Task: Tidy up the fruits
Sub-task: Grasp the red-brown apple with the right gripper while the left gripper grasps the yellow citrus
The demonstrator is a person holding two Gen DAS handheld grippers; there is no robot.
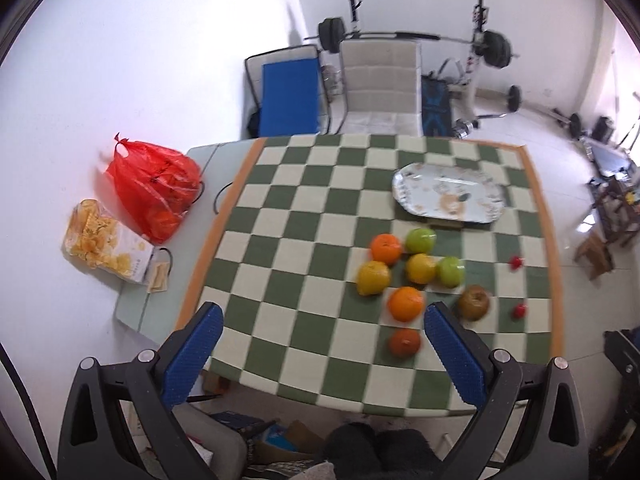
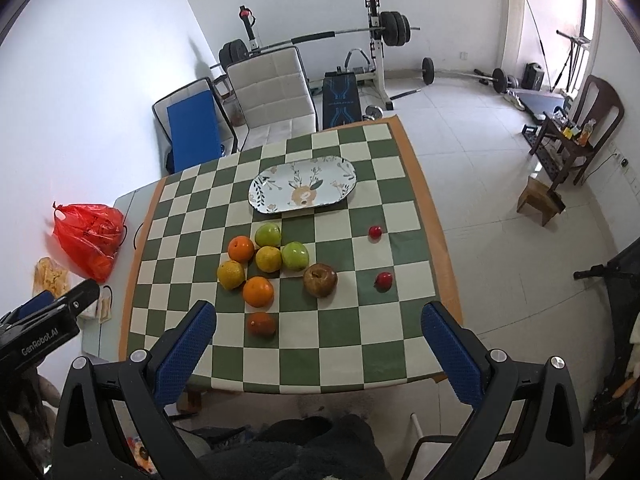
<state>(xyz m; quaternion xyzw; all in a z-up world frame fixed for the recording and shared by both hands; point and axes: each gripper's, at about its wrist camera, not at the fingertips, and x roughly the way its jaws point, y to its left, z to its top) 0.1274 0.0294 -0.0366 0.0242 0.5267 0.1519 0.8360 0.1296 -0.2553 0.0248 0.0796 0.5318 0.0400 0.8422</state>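
Note:
Several fruits lie in a cluster on the green-and-cream checked tablecloth [image 2: 360, 344]: oranges [image 2: 258, 291], yellow citrus [image 2: 268, 259], two green apples [image 2: 295, 256], a brown pear [image 2: 320, 280] and a dark orange [image 2: 262, 324]. Two small red fruits [image 2: 384, 281] lie apart to the right. An empty oval flowered plate [image 2: 303, 190] sits behind the cluster. The cluster [image 1: 406, 304] and plate [image 1: 448, 198] also show in the left wrist view. My left gripper [image 1: 324, 316] is open and empty above the table's near edge. My right gripper [image 2: 320, 316] is open and empty, also high above the near edge.
A red plastic bag [image 1: 154, 186] and a bag of yellow snacks [image 1: 104, 242] lie on the bare table part left of the cloth. A padded chair [image 2: 272, 88] stands behind the table, with gym weights beyond. A small wooden stool [image 2: 540, 200] is on the floor at right.

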